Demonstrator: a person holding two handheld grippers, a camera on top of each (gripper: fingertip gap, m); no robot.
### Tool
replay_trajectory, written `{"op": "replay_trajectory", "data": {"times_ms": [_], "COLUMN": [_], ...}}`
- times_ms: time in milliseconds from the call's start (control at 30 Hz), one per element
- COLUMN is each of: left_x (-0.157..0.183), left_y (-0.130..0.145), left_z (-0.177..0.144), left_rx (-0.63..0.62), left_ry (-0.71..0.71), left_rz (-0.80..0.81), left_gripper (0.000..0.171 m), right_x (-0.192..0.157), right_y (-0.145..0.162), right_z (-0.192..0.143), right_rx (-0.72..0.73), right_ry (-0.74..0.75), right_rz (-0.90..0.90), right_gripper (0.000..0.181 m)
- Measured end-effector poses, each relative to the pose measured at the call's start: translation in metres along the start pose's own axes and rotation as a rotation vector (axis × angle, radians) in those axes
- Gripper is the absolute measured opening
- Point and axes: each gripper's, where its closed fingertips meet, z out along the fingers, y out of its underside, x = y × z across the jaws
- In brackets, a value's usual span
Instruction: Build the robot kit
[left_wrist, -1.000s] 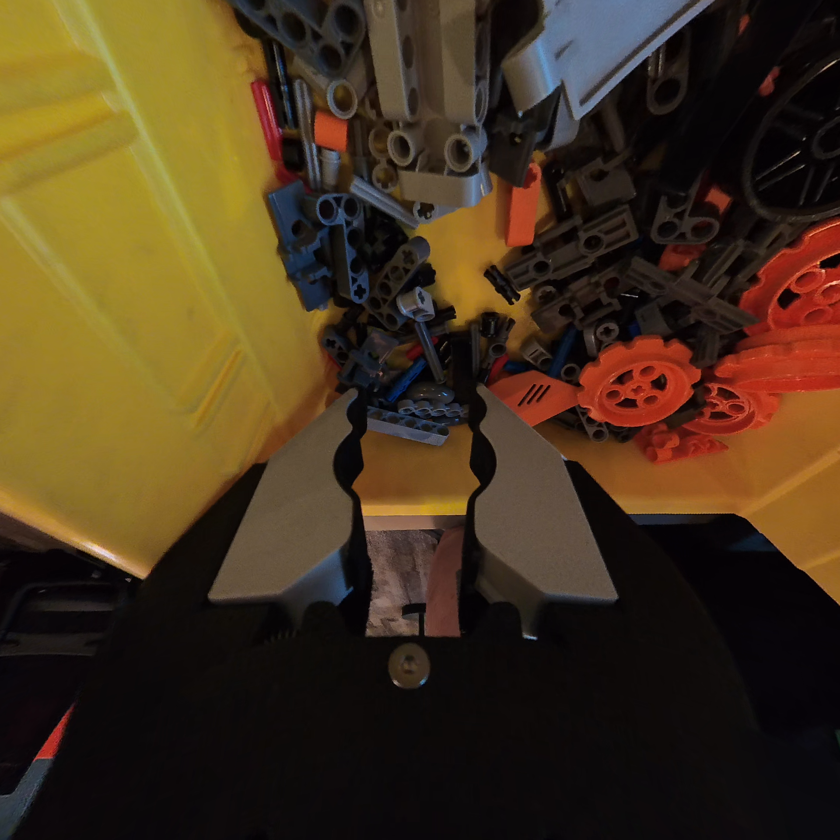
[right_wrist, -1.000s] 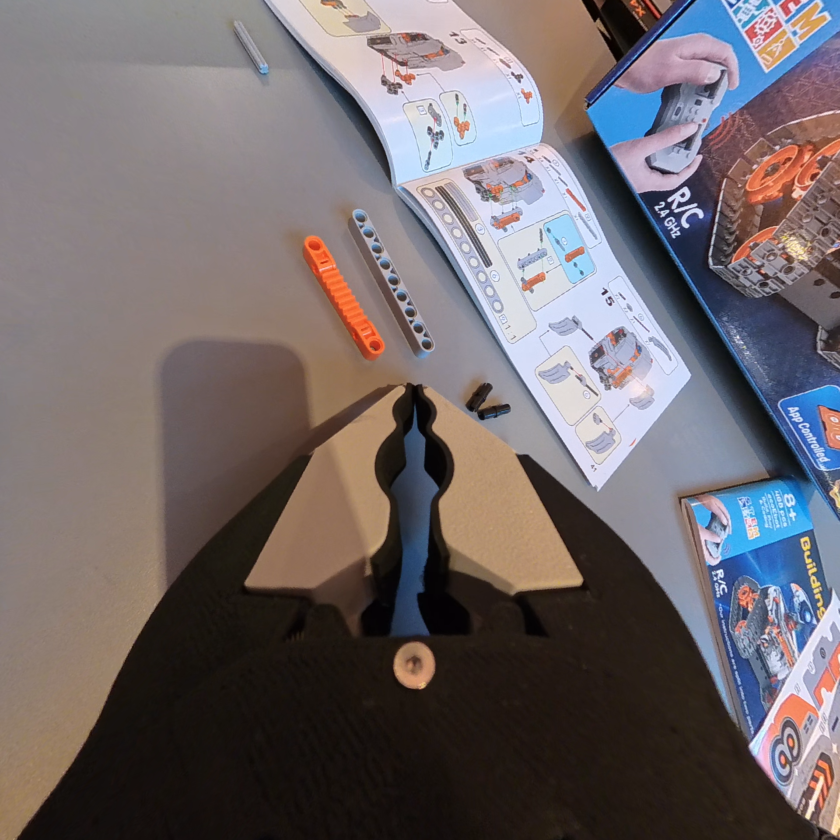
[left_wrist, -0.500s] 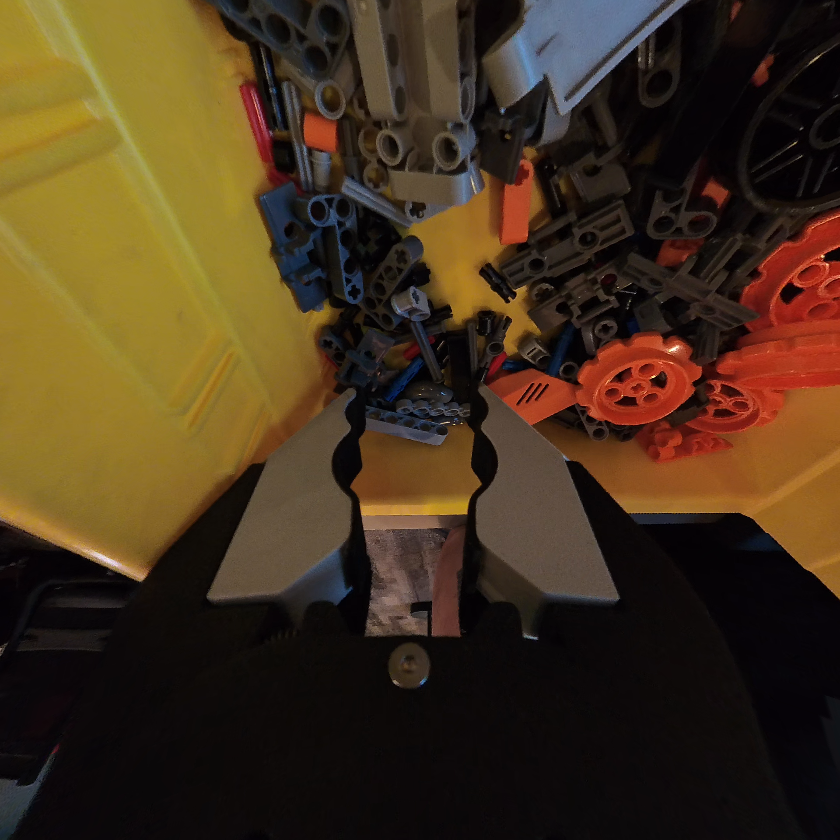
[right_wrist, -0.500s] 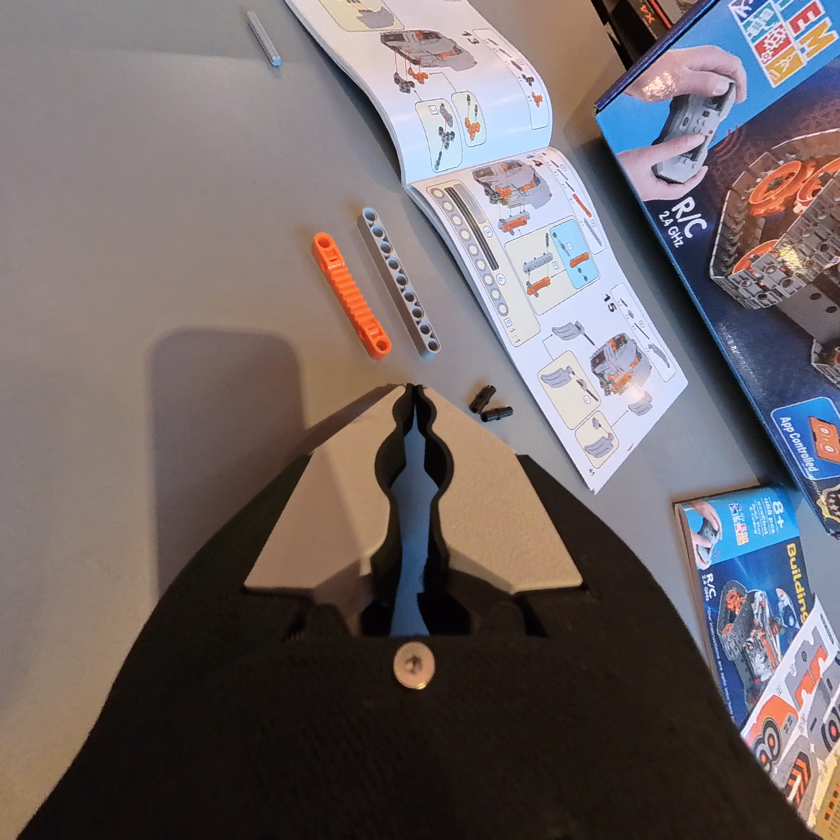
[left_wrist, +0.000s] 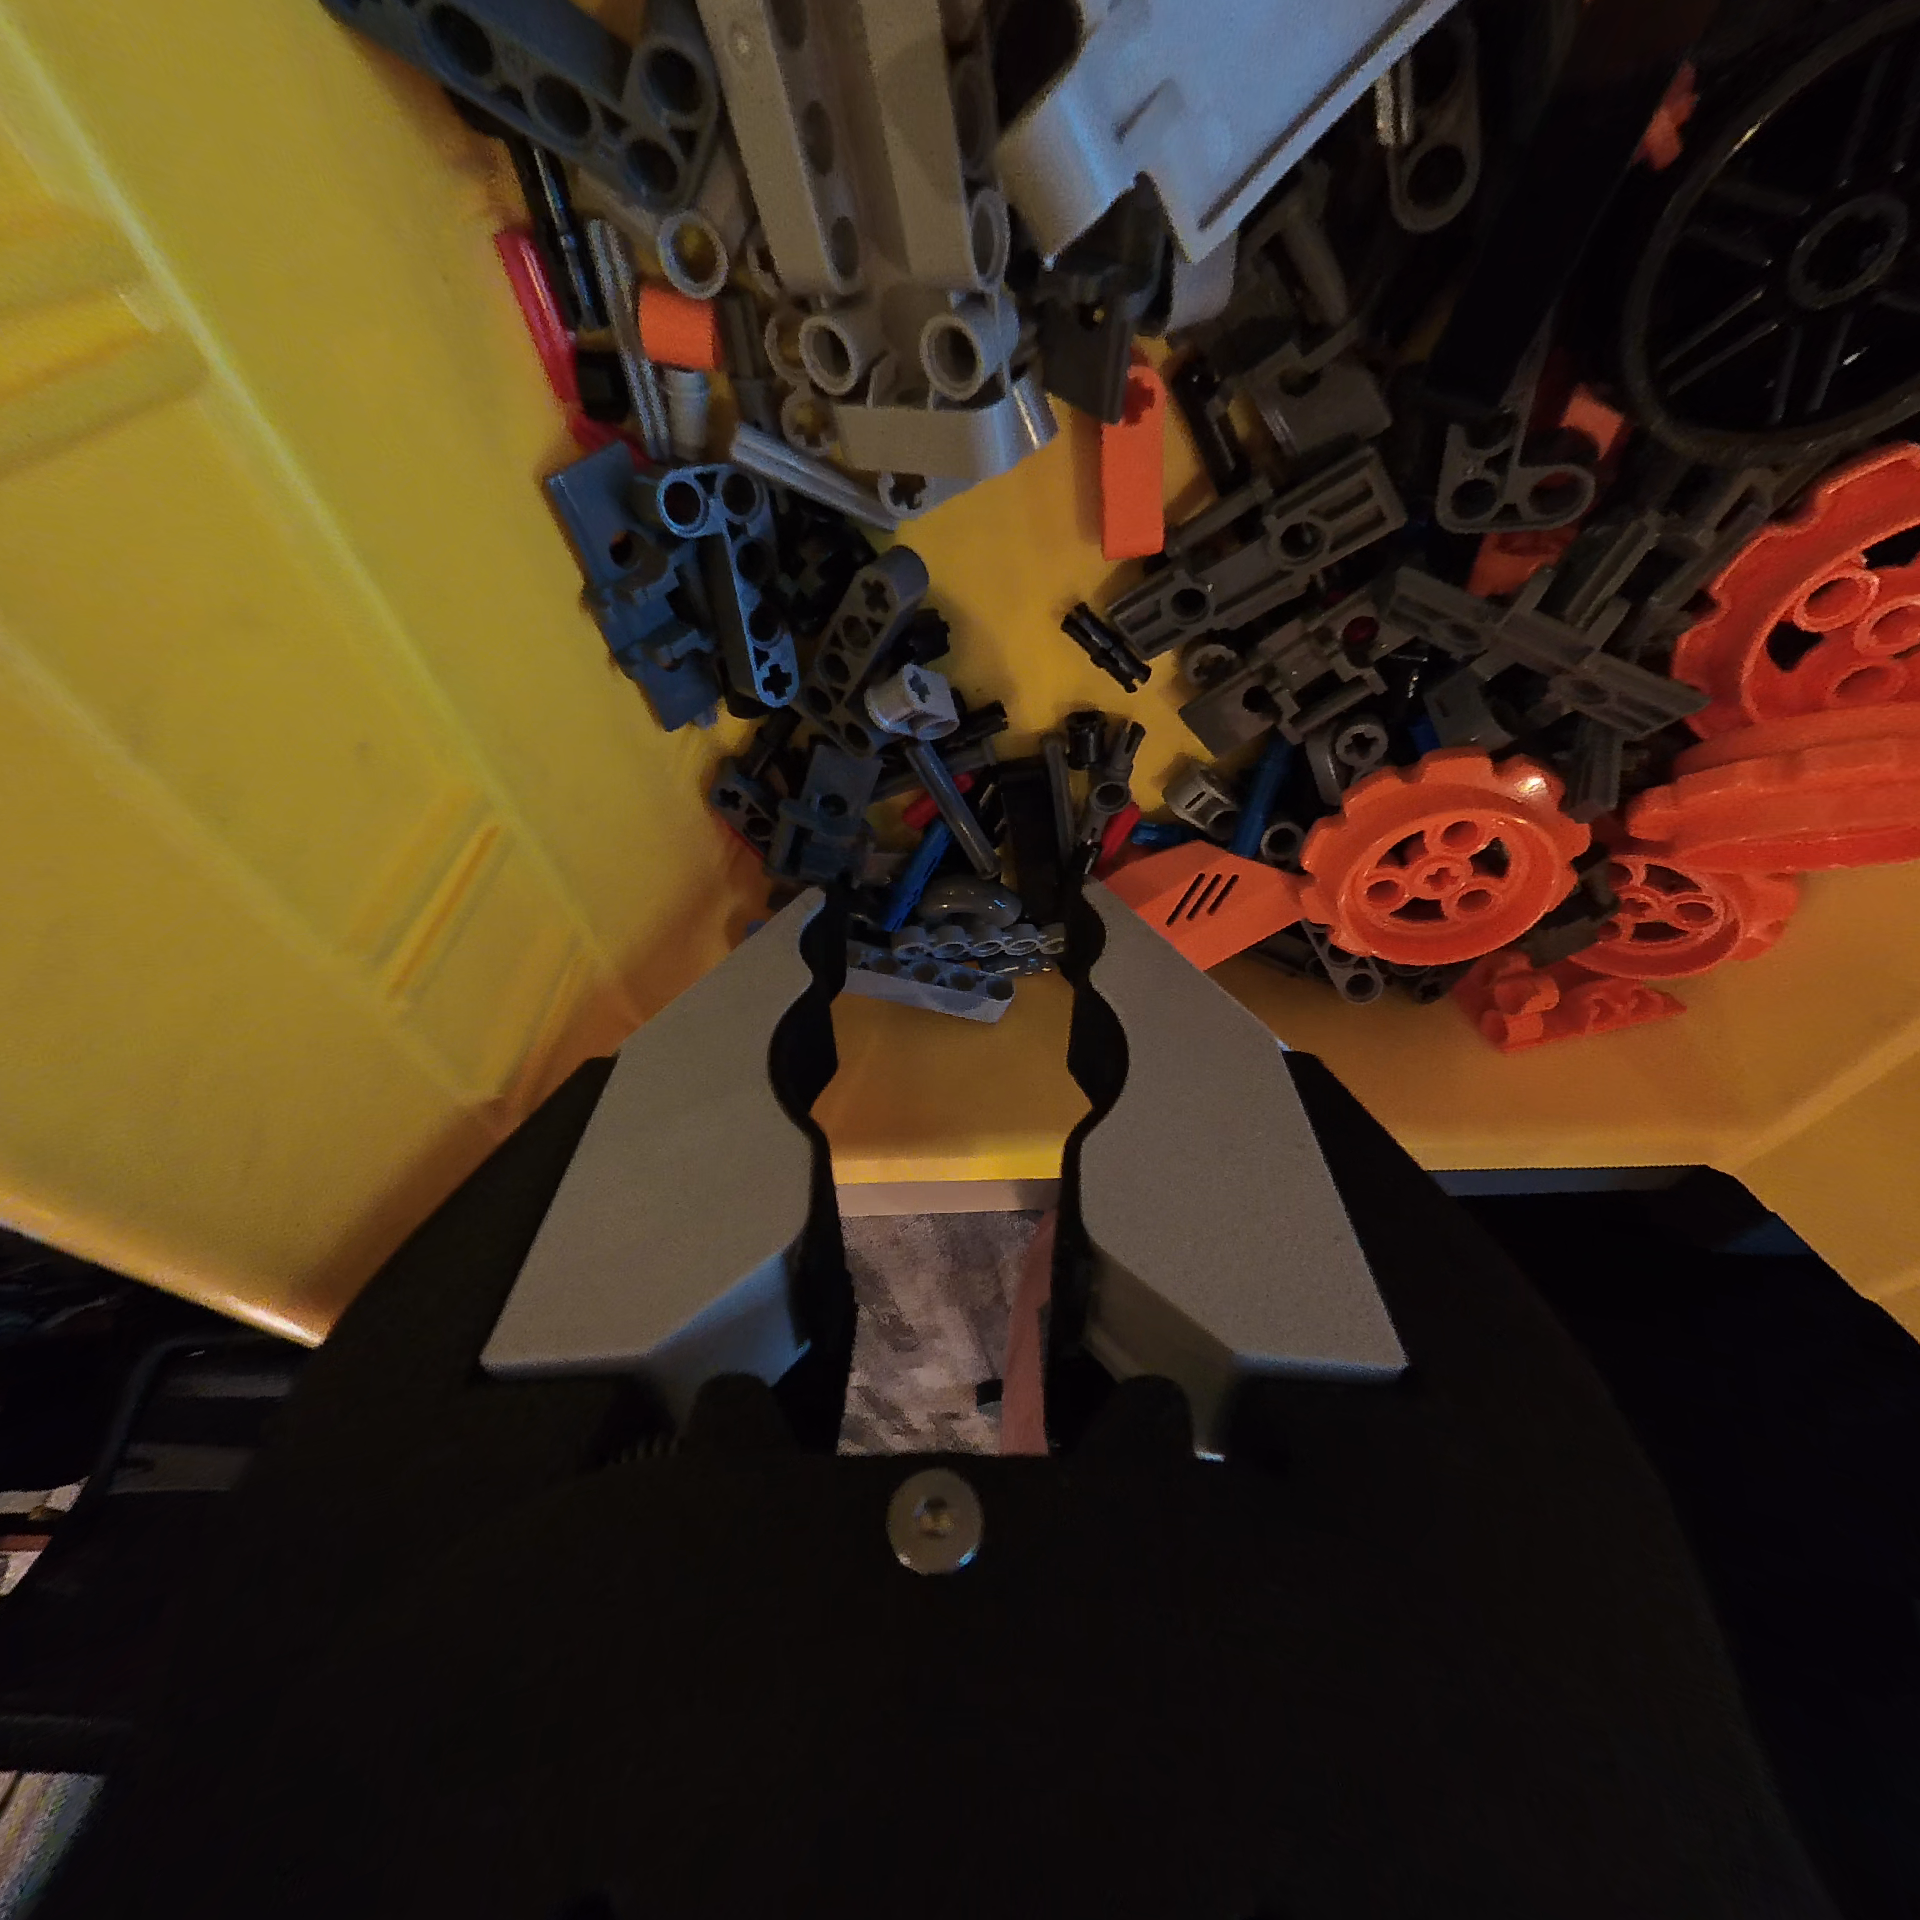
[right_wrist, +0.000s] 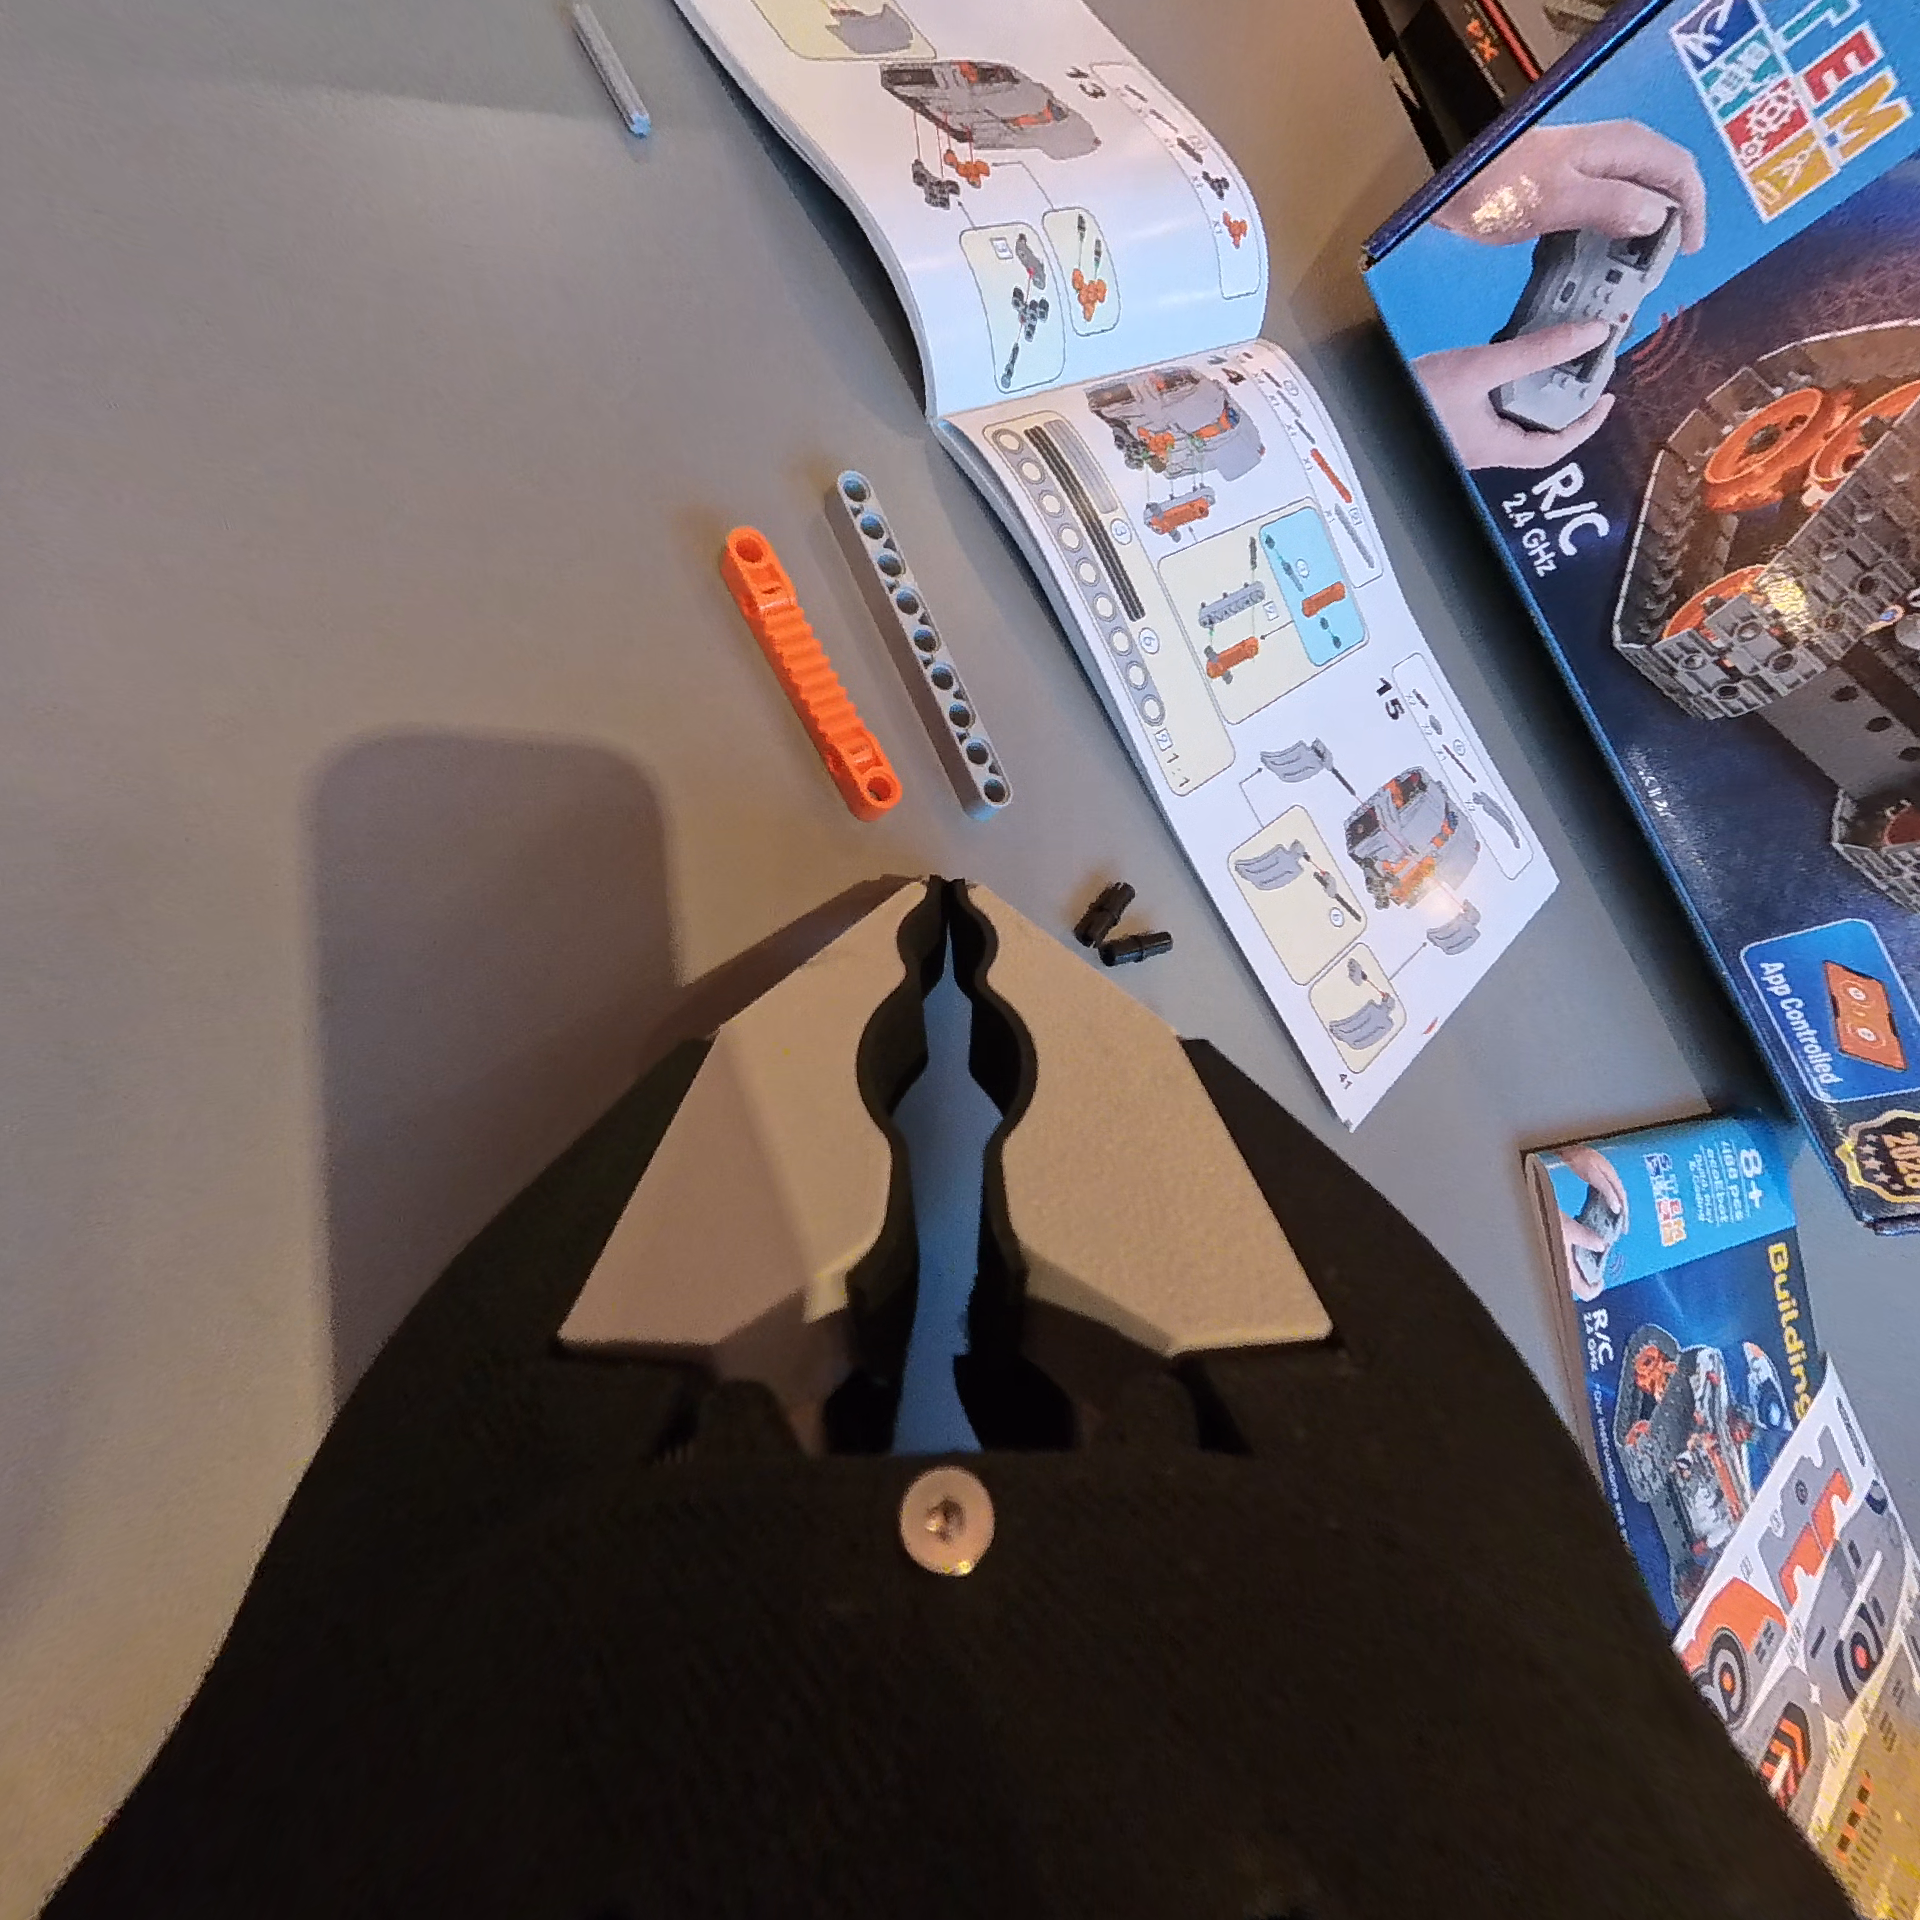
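In the yellow bin (left_wrist: 260, 727), my left hand-held gripper (left_wrist: 945, 914) has edged closer, jaws apart over a grey beam (left_wrist: 935, 971). Above the worktop (right_wrist: 312, 416), my right hand-held gripper (right_wrist: 948, 891) stays closed, empty, near black pins (right_wrist: 1117, 930).

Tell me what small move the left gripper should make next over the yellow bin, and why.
Probably ease the left gripper down a little. Its jaws stand open and empty, the tips straddling a small grey beam at the near edge of the parts pile in the yellow bin. It looks lined up, though whether the fingers touch anything is unclear.
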Motion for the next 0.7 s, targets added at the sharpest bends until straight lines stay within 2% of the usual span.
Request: {"op": "replay_trajectory", "data": {"times_ms": [533,633,700], "left_x": [-0.005,-0.008,-0.011], "left_y": [-0.001,-0.001,-0.003], "left_z": [0.0,0.0,0.0], "left_rx": [0.011,0.007,0.017], "left_ry": [-0.003,-0.01,-0.015], "left_rz": [-0.003,0.003,0.003], "left_gripper": [0.029,0.023,0.011], "right_x": [-0.001,-0.001,-0.002], "right_y": [0.0,0.0,-0.001], "right_z": [0.0,-0.001,-0.001], "right_rx": [0.002,0.002,0.002], "right_ry": [-0.006,-0.01,-0.011], "right_rz": [-0.003,-0.003,-0.007], "right_gripper": [0.0,0.0,0.0]}}
